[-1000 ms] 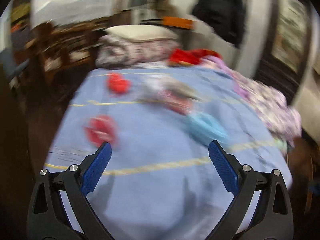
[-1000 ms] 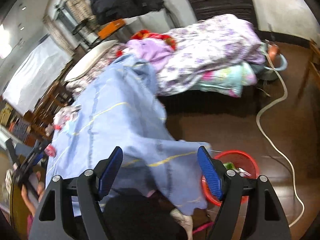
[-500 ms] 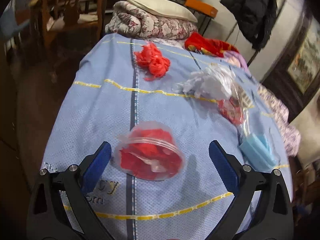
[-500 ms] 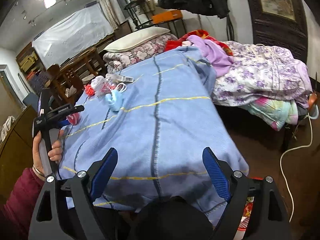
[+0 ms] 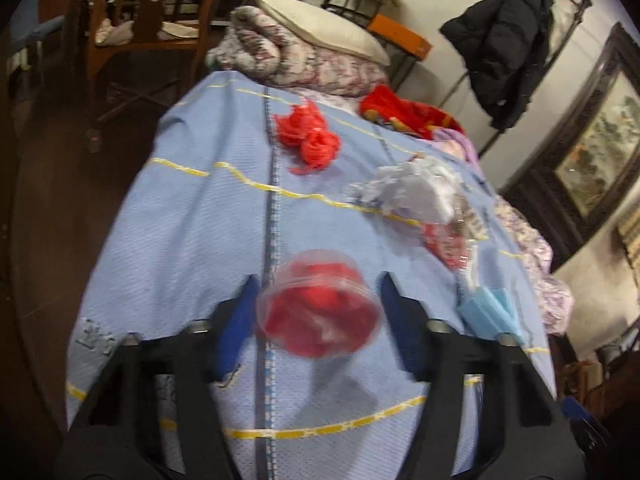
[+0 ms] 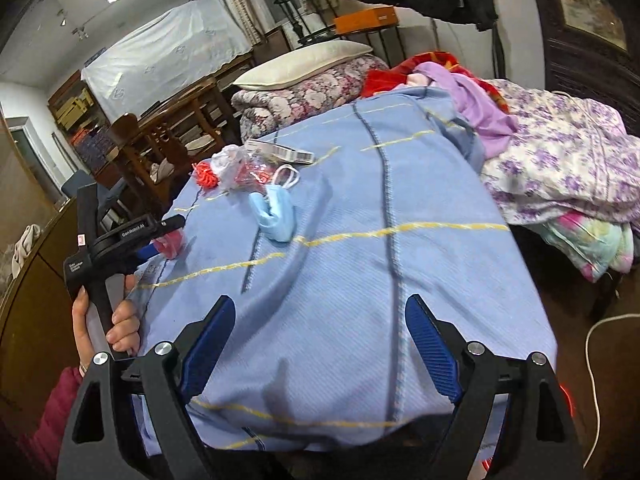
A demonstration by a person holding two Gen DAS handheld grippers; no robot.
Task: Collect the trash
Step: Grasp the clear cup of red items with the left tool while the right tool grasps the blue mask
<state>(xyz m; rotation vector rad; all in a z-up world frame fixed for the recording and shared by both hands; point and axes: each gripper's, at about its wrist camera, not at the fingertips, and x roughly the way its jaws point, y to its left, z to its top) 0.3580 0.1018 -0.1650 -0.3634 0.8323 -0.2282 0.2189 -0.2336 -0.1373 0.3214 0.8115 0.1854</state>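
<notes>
A clear plastic cup (image 5: 320, 304) stuffed with red trash lies on its side on the blue bedspread (image 5: 200, 208). My left gripper (image 5: 320, 320) is open with a blue finger on each side of the cup, not closed on it. Farther on lie a red net bundle (image 5: 310, 140), a crumpled white plastic bag (image 5: 408, 192), a red wrapper (image 5: 444, 240) and a blue face mask (image 5: 490, 312). My right gripper (image 6: 320, 344) is open and empty over the bed's near end. The mask (image 6: 276, 212) and the left gripper (image 6: 132, 236) also show in the right wrist view.
A folded floral quilt with a pillow (image 5: 320, 32) lies at the bed's head. A purple floral blanket (image 6: 560, 168) is heaped on the right side. A wooden chair (image 5: 152, 20) stands left of the bed. A white cable (image 6: 596, 360) lies on the floor at right.
My left gripper moved forward and narrowed, so the red-filled cup now sits between its fingers. My right gripper shifted slightly closer over the bedspread, still open.
</notes>
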